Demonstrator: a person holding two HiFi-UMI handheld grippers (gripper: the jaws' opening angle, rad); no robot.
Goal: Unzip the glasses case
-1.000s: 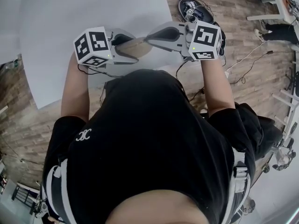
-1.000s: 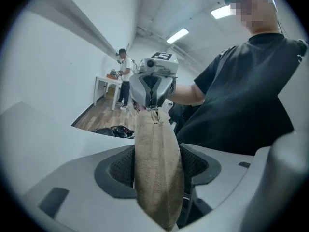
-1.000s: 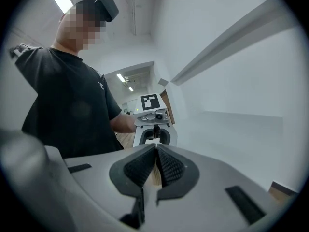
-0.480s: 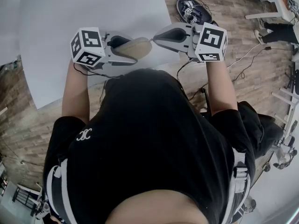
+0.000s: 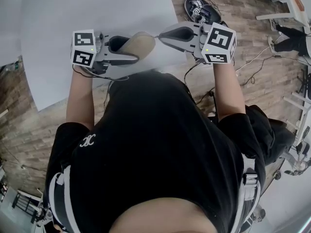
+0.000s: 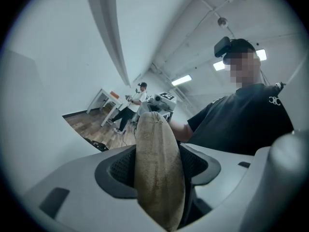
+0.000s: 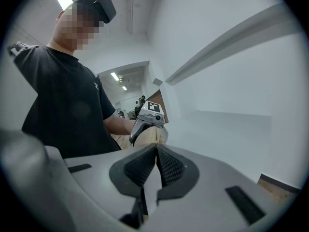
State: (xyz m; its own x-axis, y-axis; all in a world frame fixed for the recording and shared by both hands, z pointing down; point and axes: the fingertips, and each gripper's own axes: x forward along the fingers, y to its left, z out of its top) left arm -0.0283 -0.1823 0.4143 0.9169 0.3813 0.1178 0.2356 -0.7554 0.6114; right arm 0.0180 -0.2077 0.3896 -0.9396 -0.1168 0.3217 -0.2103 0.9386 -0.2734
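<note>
A tan fabric glasses case (image 5: 142,43) is held in the air in front of my chest, over the near edge of the white table (image 5: 97,13). My left gripper (image 5: 130,51) is shut on the case's wide body, and its dark pads (image 6: 118,170) press both flanks of the case (image 6: 158,153). My right gripper (image 5: 159,36) faces it from the right. Its jaws are fully shut at the case's near end, pinching the small zipper pull, which is barely visible. In the right gripper view the closed right gripper (image 7: 156,149) touches the case (image 7: 157,135).
Wood floor lies right of the table, with a dark device and tangled cables (image 5: 199,8). Another person (image 5: 291,33) sits by a white table at the far right and also shows in the left gripper view as a person (image 6: 133,105).
The left gripper has rolled and lifted a little, so its marker cube faces differently and the case now tilts upward. The right gripper has stayed almost in place, still shut.
</note>
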